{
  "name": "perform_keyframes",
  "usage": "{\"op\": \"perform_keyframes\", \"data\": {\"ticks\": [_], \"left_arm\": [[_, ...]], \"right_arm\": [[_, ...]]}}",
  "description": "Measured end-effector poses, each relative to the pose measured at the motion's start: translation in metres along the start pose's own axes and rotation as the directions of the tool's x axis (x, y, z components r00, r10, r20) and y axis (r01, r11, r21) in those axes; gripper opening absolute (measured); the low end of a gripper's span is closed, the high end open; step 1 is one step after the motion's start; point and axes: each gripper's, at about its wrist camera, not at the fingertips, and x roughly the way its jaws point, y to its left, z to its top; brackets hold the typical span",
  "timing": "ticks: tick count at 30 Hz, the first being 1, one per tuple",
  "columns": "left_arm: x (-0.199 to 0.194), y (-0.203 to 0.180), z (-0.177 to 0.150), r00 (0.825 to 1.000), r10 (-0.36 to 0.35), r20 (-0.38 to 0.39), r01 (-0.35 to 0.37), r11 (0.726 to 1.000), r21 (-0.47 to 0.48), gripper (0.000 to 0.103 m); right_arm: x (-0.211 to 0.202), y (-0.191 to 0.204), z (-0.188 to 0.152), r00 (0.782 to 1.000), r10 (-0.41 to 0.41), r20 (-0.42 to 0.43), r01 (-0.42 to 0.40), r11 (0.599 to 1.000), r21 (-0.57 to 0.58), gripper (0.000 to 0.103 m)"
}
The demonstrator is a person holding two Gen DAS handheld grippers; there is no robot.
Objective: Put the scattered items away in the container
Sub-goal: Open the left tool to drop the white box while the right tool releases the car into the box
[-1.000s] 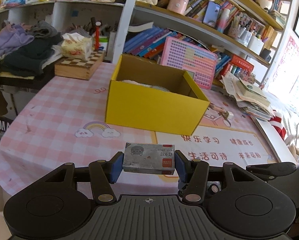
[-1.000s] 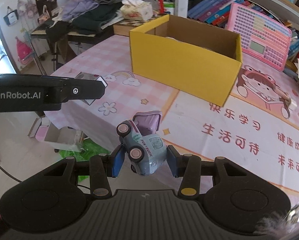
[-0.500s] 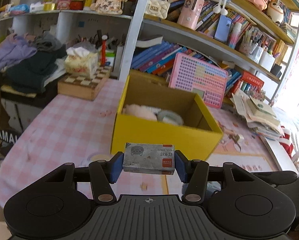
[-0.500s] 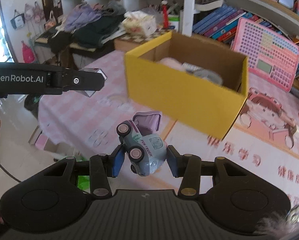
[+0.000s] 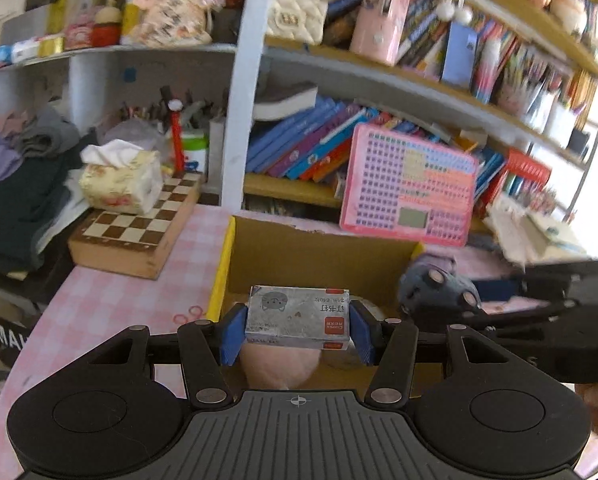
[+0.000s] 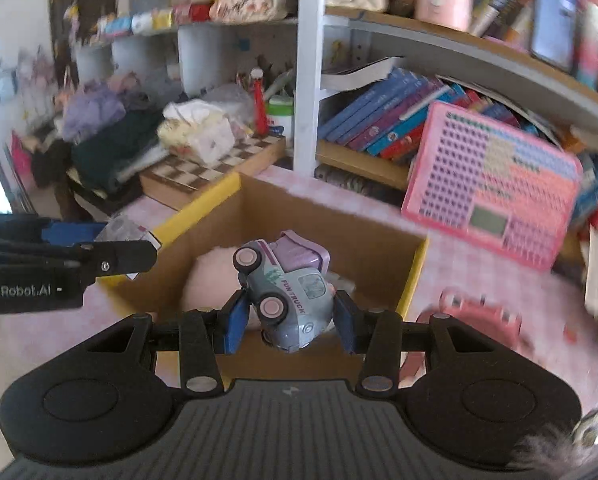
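Observation:
My left gripper [image 5: 297,328] is shut on a small grey staple box [image 5: 297,316] with a red label, held over the open top of the yellow cardboard box [image 5: 221,268]. My right gripper [image 6: 287,320] is shut on a grey and purple toy truck [image 6: 287,284], tilted nose down above the same yellow box [image 6: 413,276]. A pink plush item [image 5: 279,368] lies inside the box beneath the staple box. The toy truck [image 5: 435,288] also shows at the right in the left wrist view, and the left gripper with the staple box [image 6: 127,232] at the left in the right wrist view.
A wooden chessboard box [image 5: 135,232] with a tissue pack [image 5: 119,180] sits left of the yellow box. A pink toy laptop [image 5: 407,188] leans on the bookshelf behind it. Clothes [image 5: 15,184] pile at the far left; papers [image 5: 535,232] lie at the right.
Both grippers have travelled forward from the table's near edge to above the yellow box, each still holding its item. The box's inside now fills the view below them.

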Motion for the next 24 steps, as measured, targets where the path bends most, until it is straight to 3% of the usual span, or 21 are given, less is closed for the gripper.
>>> {"op": "perform_keyframes", "data": {"ticks": [11, 19, 24], "left_arm": [[0.099, -0.009, 0.032, 0.988, 0.065, -0.140, -0.054, 0.995, 0.079, 0.053], [0.131, -0.012, 0.028, 0.970, 0.104, -0.218, -0.084, 0.991, 0.103, 0.053], [0.135, -0.015, 0.029, 0.968, 0.100, -0.229, -0.077, 0.991, 0.107, 0.056]], "right_arm": [[0.117, -0.019, 0.016, 0.978, 0.018, -0.208, -0.057, 0.981, -0.184, 0.044], [0.146, -0.021, 0.017, 0.962, 0.037, -0.271, -0.103, 0.967, -0.233, 0.044], [0.148, -0.023, 0.021, 0.959, 0.045, -0.280, -0.112, 0.968, -0.226, 0.044]]}}
